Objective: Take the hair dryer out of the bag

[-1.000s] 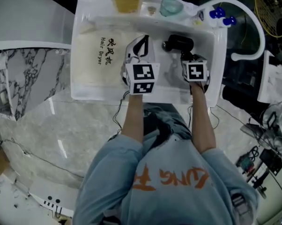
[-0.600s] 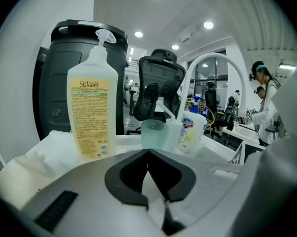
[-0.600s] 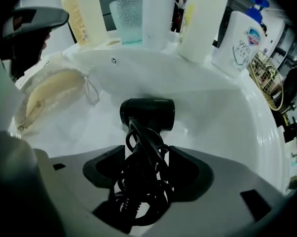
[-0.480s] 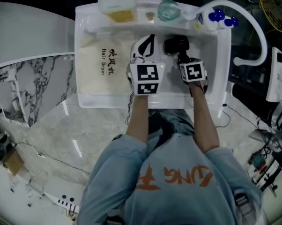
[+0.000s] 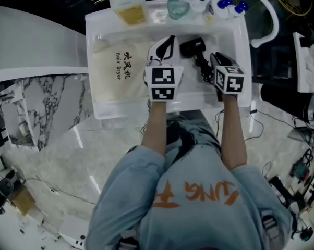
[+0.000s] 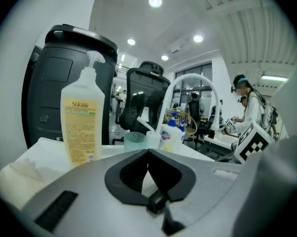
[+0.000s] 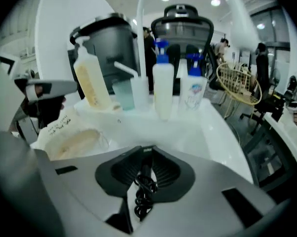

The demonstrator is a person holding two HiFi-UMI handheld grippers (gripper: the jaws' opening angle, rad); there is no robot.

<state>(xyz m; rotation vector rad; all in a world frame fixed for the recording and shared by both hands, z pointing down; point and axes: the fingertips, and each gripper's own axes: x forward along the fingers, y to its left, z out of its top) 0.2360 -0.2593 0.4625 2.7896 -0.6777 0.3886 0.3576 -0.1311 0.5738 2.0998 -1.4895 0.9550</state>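
Observation:
A black hair dryer (image 5: 193, 47) lies in the white basin (image 5: 244, 46), outside the cream bag (image 5: 115, 72) printed "Hair Dryer". Its coiled black cord (image 5: 204, 69) runs back to my right gripper (image 5: 218, 61). In the right gripper view that gripper (image 7: 143, 167) has just been closing and its pads now pinch the cord (image 7: 141, 184). My left gripper (image 5: 167, 43) sits at the bag's right edge, left of the dryer. In the left gripper view it (image 6: 147, 154) is shut; I cannot tell whether the pale sliver under the pads is fabric.
On the basin's far rim stand a yellow soap pump bottle (image 5: 128, 7), a pale green cup (image 5: 175, 7) and blue-capped bottles (image 5: 230, 1). A white curved faucet (image 5: 266, 20) arches at the right. A marble counter (image 5: 68, 150) lies in front. People stand in the background room.
My right gripper was open over the dryer's handle; it has shifted right, lifted and closed on the cord. The left gripper stays shut and has risen a little by the bag.

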